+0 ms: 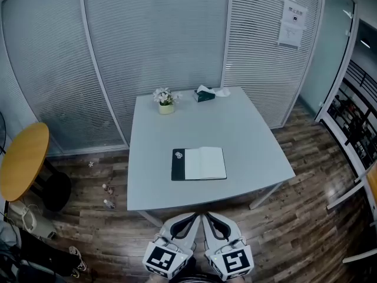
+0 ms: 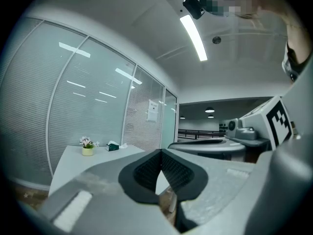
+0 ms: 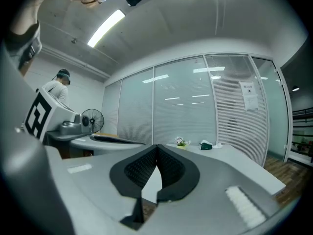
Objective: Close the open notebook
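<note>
Two grippers sit side by side at the bottom of the head view, short of the table's near edge and above the wood-plank floor (image 1: 306, 229). The left gripper (image 1: 193, 216) has its jaws pressed together at the tips with nothing between them, as its own view shows (image 2: 160, 151). The right gripper (image 1: 207, 216) is the same: its jaws meet at the tips and hold nothing (image 3: 156, 146). Each carries its marker cube toward the person, and neither touches the table.

Beyond them stands a pale grey table (image 1: 241, 128). The open notebook (image 1: 199, 164) lies flat on its near half, roughly centred from left to right and well apart from both grippers. Its dark cover shows as a strip along the left side, with a white page spread to the right of it.

At the table's far edge are a small pot of white flowers (image 1: 166, 101) and, just to its right, a dark green tissue box (image 1: 204, 94) with a tissue sticking out. Both also show in the left gripper view, the flowers (image 2: 87, 145) left of the box (image 2: 113, 146).

To the left of the table is a round wooden tabletop (image 1: 23, 158). Glass partitions with blinds (image 1: 153, 34) close off the back, and a paper notice (image 1: 293, 21) hangs on the right panel. In the right gripper view a standing fan (image 3: 92, 119) and a person (image 3: 57, 89) appear far off to the left.
</note>
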`<state>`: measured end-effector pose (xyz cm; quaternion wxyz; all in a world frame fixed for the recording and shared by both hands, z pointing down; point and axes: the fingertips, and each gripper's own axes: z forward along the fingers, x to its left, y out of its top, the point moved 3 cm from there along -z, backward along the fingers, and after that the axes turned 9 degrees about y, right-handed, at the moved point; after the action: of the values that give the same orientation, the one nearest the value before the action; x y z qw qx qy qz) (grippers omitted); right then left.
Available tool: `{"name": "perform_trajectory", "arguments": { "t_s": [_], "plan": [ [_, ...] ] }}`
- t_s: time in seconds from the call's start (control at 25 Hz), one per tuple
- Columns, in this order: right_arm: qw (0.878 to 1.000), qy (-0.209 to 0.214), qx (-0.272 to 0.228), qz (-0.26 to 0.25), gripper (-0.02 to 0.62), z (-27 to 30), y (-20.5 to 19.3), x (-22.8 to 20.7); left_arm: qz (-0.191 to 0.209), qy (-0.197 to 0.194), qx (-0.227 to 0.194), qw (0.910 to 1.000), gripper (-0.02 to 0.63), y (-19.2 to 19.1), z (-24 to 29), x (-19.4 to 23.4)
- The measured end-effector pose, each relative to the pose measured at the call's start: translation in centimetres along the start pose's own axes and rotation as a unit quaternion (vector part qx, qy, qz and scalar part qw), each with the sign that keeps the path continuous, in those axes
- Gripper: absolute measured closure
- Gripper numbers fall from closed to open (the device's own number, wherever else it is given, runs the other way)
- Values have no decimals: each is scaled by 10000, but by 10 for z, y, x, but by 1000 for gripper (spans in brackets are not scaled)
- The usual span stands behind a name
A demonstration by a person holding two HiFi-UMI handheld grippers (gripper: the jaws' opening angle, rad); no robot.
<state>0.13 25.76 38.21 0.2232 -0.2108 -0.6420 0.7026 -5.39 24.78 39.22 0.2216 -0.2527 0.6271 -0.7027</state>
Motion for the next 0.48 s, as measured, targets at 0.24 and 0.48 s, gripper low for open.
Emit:
{"name": "perform_trajectory", "arguments": {
  "t_s": [0.24,0.48],
  "plan": [
    [10000,31,90,8,592,44,-1,-10,-96,5,74,9999,601,-1,21,40],
    [9999,6,105,19,592,82,0,-16,-109,-105,121,9998,601,-5,37,74]
  ]
}}
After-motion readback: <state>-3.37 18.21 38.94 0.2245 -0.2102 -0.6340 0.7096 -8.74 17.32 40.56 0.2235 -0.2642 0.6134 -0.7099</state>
